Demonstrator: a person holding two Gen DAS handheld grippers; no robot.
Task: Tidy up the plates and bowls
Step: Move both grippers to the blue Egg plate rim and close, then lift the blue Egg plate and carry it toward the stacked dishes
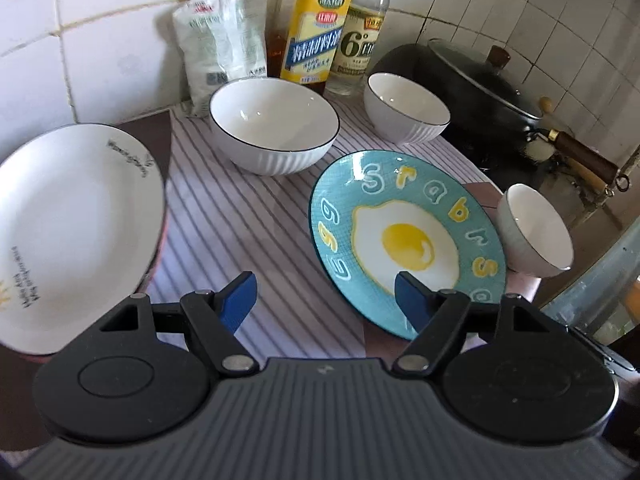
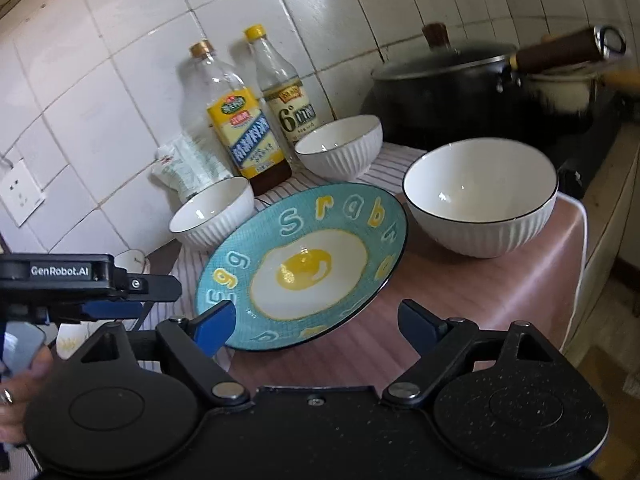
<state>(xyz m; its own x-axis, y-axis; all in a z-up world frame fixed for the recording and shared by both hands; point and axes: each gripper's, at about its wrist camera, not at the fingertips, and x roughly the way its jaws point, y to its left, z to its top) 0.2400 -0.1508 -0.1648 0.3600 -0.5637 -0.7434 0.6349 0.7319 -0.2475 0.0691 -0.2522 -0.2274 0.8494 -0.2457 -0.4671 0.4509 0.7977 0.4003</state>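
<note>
A blue plate with a fried-egg picture (image 1: 404,236) (image 2: 304,264) lies on the striped mat. Three white ribbed bowls stand around it: a large one (image 1: 274,126) (image 2: 212,216), one by the bottles (image 1: 406,108) (image 2: 340,148), and one at the right edge (image 1: 534,232) (image 2: 480,196). A white oval plate (image 1: 76,232) sits at the left. My left gripper (image 1: 325,300) is open and empty, its right finger over the blue plate's near rim. My right gripper (image 2: 316,324) is open and empty at the plate's near edge. The left gripper's body (image 2: 72,280) shows at the left of the right wrist view.
Two bottles (image 1: 316,28) (image 2: 244,132) and a white bag (image 1: 220,40) stand against the tiled wall. A black lidded pot (image 1: 480,80) (image 2: 460,92) with a wooden handle sits on the stove at right. The counter's edge (image 2: 576,280) drops off right of the bowl.
</note>
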